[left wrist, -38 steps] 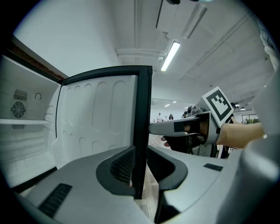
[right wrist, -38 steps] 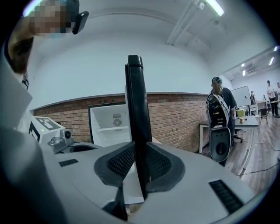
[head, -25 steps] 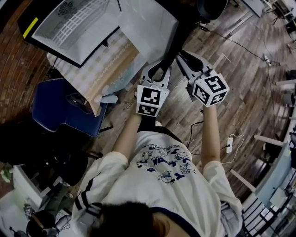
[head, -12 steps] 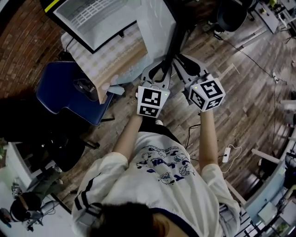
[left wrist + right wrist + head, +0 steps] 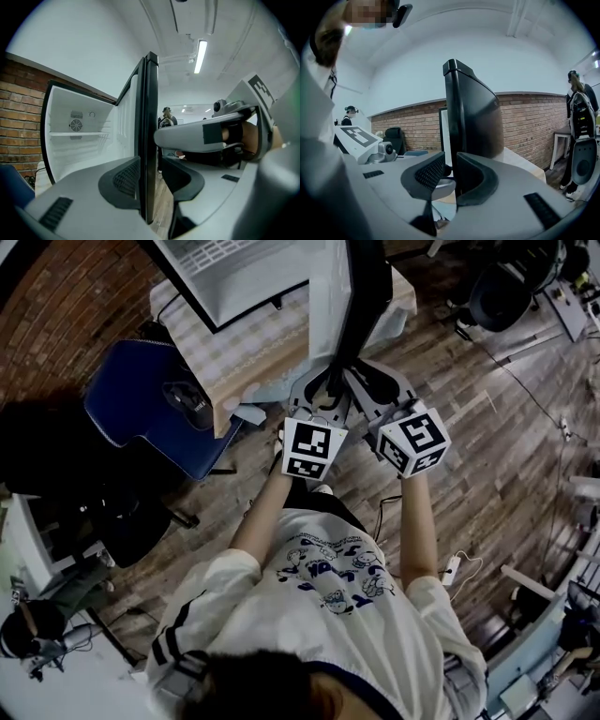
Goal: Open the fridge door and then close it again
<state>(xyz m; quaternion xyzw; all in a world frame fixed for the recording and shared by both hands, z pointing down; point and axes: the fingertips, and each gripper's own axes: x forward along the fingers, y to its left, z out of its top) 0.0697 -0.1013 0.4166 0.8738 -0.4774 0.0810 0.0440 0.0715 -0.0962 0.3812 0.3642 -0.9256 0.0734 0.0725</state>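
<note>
The fridge door (image 5: 364,306) is standing wide open, turned edge-on to the person. Its free edge is reaching out over the near edge of the cloth-covered table (image 5: 239,348), and the small fridge (image 5: 234,273) is sitting on that table with its white inside showing bare. The left gripper (image 5: 326,385) is straddling that free edge. Its jaws have just been opening and are now released, with the door's edge between them: the inner jaw is lying close against the liner side, while the outer jaw is standing clear of the black face. The right gripper (image 5: 372,381) is straddling the same edge just beside it. Its jaws are narrow, the outer one lying on the black face and a sliver of gap showing at the inner one, so it appears to be resting round the door rather than clenching it. The door is likely behaving as a stiff, fairly light slab swinging freely on its hinge. Its glossy outer skin is probably going to slip under a pinch, so pushing flat against the face is looking safer than squeezing. The free edge, far from the hinge, is giving the most leverage. The fridge itself may be sliding on the cloth if the door is shoved hard, so an easy push home until the seal catches is what closing seems to be calling for.
</note>
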